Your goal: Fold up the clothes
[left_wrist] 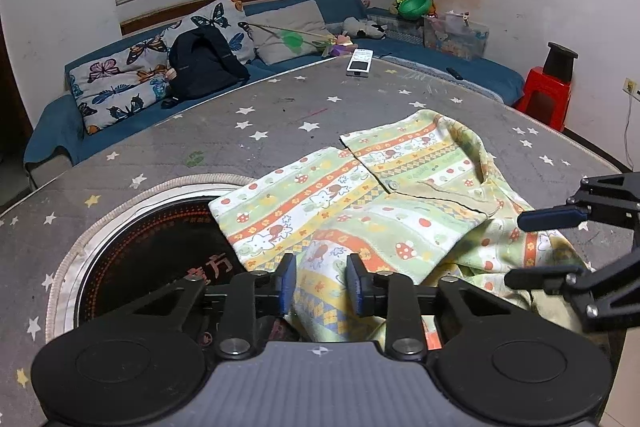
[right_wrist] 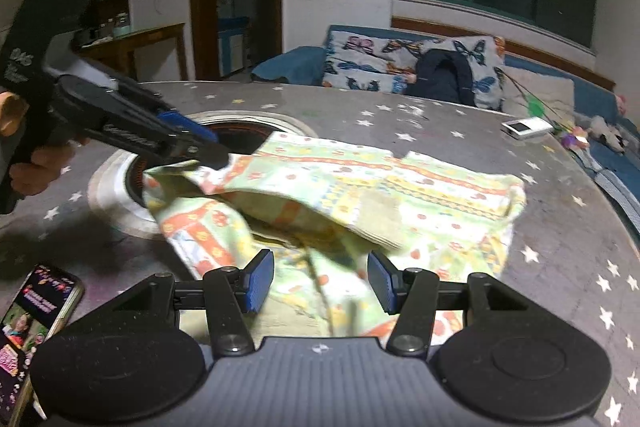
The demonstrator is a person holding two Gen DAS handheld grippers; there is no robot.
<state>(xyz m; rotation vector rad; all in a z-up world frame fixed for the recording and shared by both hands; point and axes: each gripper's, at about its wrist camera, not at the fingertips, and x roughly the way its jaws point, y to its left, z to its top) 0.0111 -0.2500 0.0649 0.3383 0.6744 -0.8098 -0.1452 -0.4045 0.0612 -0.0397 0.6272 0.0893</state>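
A pale green, striped children's garment (left_wrist: 384, 195) with cartoon prints lies partly folded on the grey star-patterned table cover (left_wrist: 200, 135). My left gripper (left_wrist: 322, 281) is shut on a bunched fold at the garment's near edge. In the right wrist view the left gripper (right_wrist: 208, 151) holds that corner of the garment (right_wrist: 400, 187) raised off the table. My right gripper (right_wrist: 320, 279) stands open just above the garment's near edge, its blue pads (right_wrist: 260, 279) wide apart. From the left wrist view the right gripper (left_wrist: 532, 247) comes in from the right over the cloth.
A round black cooktop (left_wrist: 152, 251) is set into the table, partly under the garment. A phone (right_wrist: 36, 319) lies at the near left edge, a white remote (left_wrist: 360, 61) at the far edge. Behind are a blue sofa (left_wrist: 460, 63) with cushions, a dark backpack (left_wrist: 204, 61) and a red stool (left_wrist: 546, 95).
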